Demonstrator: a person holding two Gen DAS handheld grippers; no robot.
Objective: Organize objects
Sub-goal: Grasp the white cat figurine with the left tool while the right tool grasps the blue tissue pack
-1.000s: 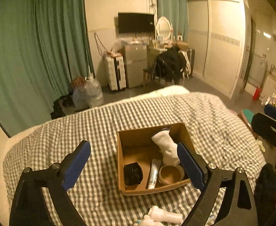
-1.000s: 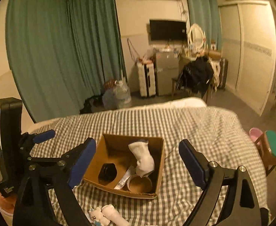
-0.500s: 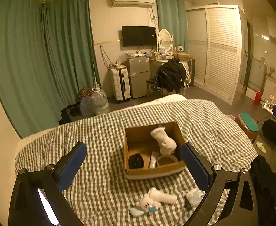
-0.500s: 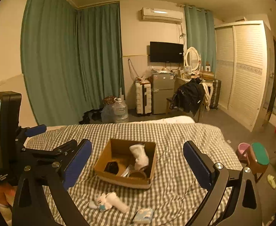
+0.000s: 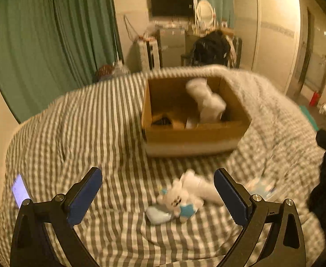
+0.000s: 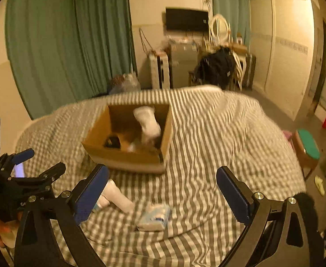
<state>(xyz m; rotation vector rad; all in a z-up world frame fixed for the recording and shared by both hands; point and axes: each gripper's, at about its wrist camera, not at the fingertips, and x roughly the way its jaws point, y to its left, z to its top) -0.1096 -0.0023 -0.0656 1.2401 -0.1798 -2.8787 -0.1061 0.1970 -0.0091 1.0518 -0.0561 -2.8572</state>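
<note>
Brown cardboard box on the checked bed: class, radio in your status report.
Left gripper open, empty; right gripper open, empty. Brown cardboard box partly filled; small white plush toy and pale blue tissue pack lie outside on checked bedspread. Nothing blocking.

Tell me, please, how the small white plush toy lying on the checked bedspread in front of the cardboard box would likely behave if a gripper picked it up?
The plush toy looks soft and stuffed, so it would probably squash between the pads and feel light. Its limbs sprawl loosely on the bedspread, so they would likely dangle. Being fabric, it seems unlikely to slip, roll or break.
</note>
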